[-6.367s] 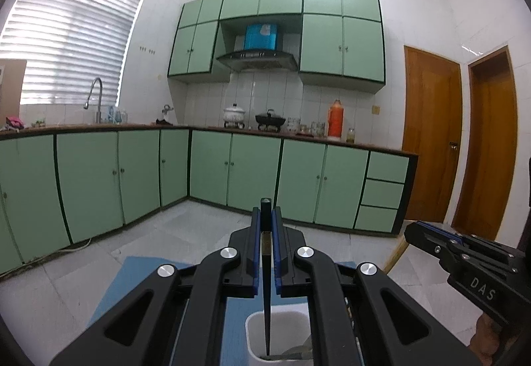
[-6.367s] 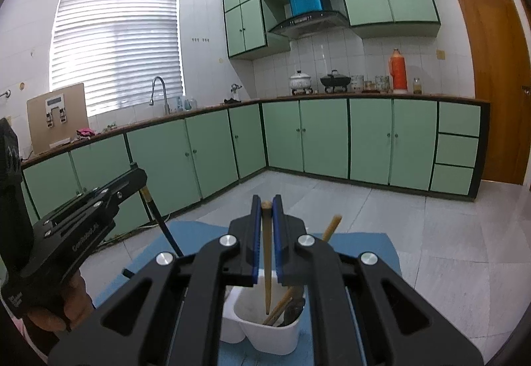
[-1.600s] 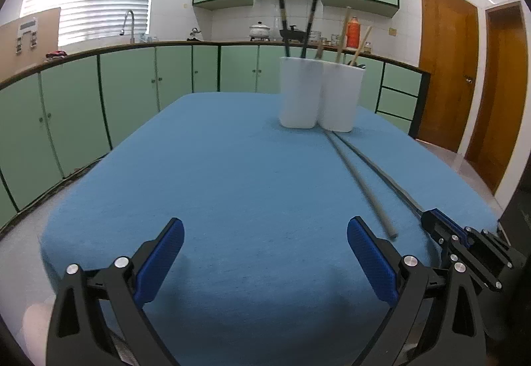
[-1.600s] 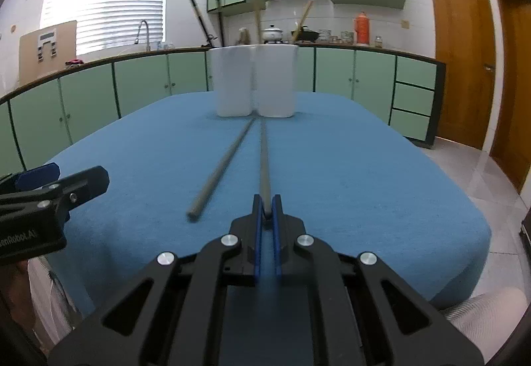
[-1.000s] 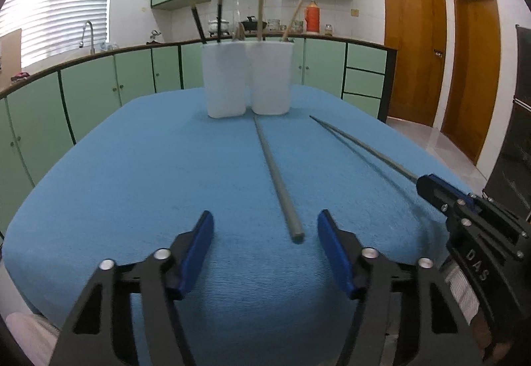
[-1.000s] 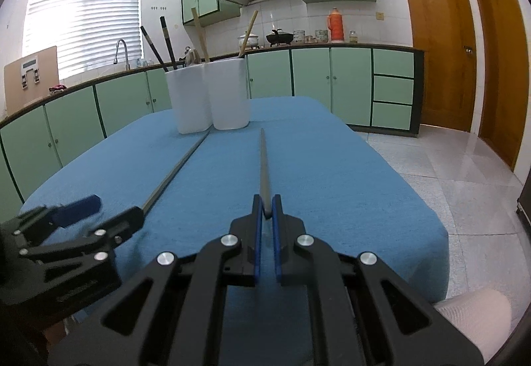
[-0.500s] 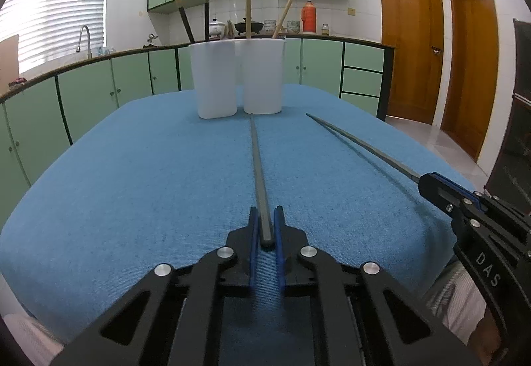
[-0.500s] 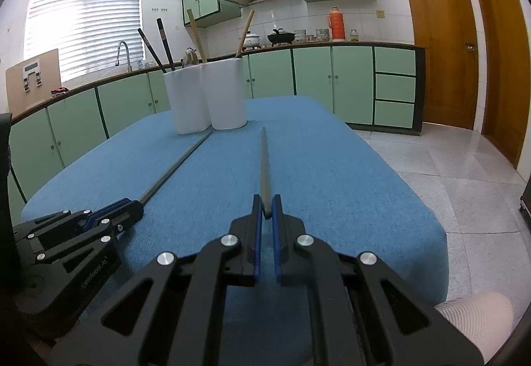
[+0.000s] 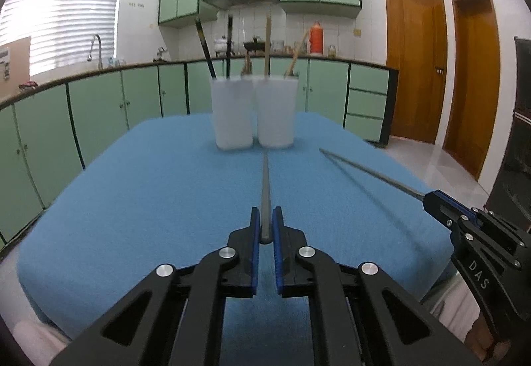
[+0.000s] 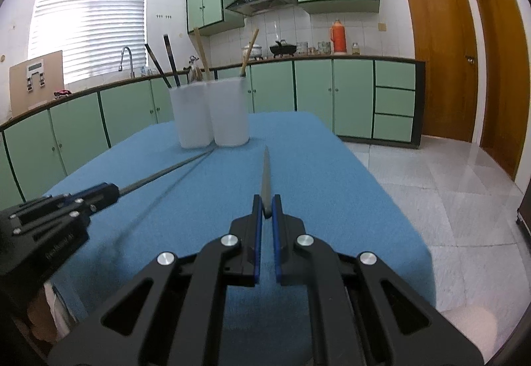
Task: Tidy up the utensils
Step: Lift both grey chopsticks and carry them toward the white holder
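Two white cups stand side by side on the blue table. The left cup (image 9: 232,113) holds dark chopsticks (image 9: 205,48). The right cup (image 9: 276,112) holds wooden chopsticks (image 9: 267,45). My left gripper (image 9: 265,221) is shut on a grey chopstick (image 9: 265,186) and holds it just above the cloth, pointing at the cups. My right gripper (image 10: 264,208) is shut on a second grey chopstick (image 10: 265,176), also lifted. Each gripper shows in the other's view: the right gripper (image 9: 431,198) and the left gripper (image 10: 109,190). The cups also show in the right wrist view (image 10: 209,113).
The blue cloth covers the table (image 9: 149,193); its near and side edges drop to a tiled floor (image 10: 448,186). Green kitchen cabinets (image 9: 99,107) line the far walls. Two wooden doors (image 9: 411,73) stand at the right.
The left gripper closed on the grey chopstick that lay on the cloth. Both grippers have since lifted their chopsticks slightly off the table.
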